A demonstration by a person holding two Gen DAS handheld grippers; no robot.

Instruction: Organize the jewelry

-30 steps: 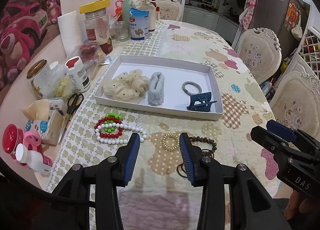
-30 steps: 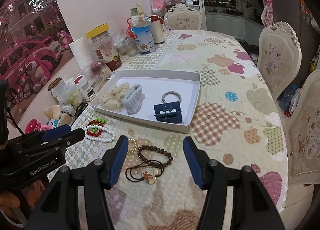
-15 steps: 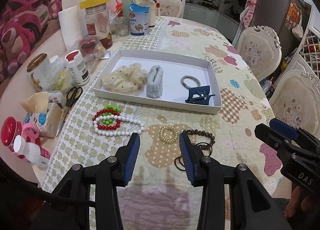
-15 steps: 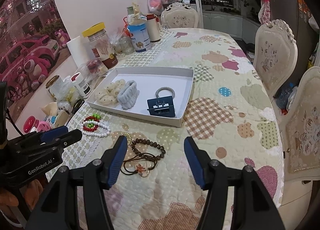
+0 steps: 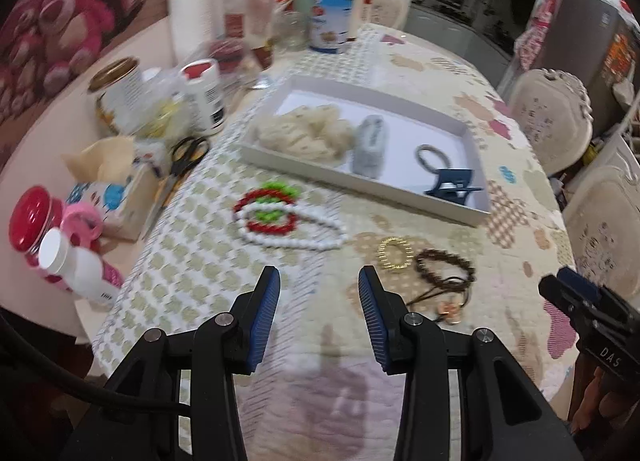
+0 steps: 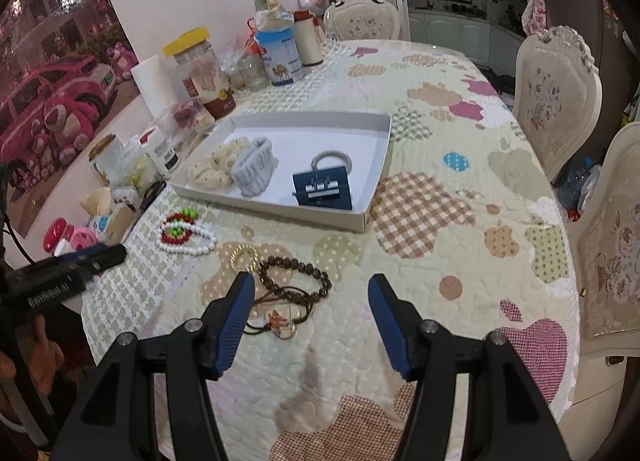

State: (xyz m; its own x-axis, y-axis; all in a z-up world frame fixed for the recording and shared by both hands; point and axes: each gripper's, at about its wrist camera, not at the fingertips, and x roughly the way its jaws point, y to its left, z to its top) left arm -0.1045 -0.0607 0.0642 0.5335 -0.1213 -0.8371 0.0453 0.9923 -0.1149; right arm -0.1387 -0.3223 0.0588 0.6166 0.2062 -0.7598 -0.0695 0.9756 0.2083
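A white tray (image 5: pixel 478 149) (image 6: pixel 376 189) holds a cream scrunchie (image 5: pixel 304 133), a grey scrunchie (image 5: pixel 370 143), a grey hair tie (image 5: pixel 432 155) and a blue claw clip (image 5: pixel 452 185) (image 6: pixel 322 189). On the cloth in front lie red, green and white bead strings (image 5: pixel 280 221) (image 6: pixel 182 231), a gold ring bracelet (image 5: pixel 394 253) (image 6: pixel 244 255), a brown bead bracelet (image 5: pixel 444 267) (image 6: pixel 296 273) and a cord pendant (image 6: pixel 280 319). My left gripper (image 5: pixel 318 281) is open and empty, near the bead strings. My right gripper (image 6: pixel 312 289) is open and empty above the brown bracelet.
Jars, bottles, a paper roll, a tissue box (image 5: pixel 116 189) and scissors (image 5: pixel 180 165) crowd the table's left side. Chairs (image 6: pixel 556 93) stand along the right edge. The near table edge lies just below both grippers.
Both grippers have drawn back and swung left; the left view is blurred by motion. The tray and jewelry have not moved. Both grippers stay open.
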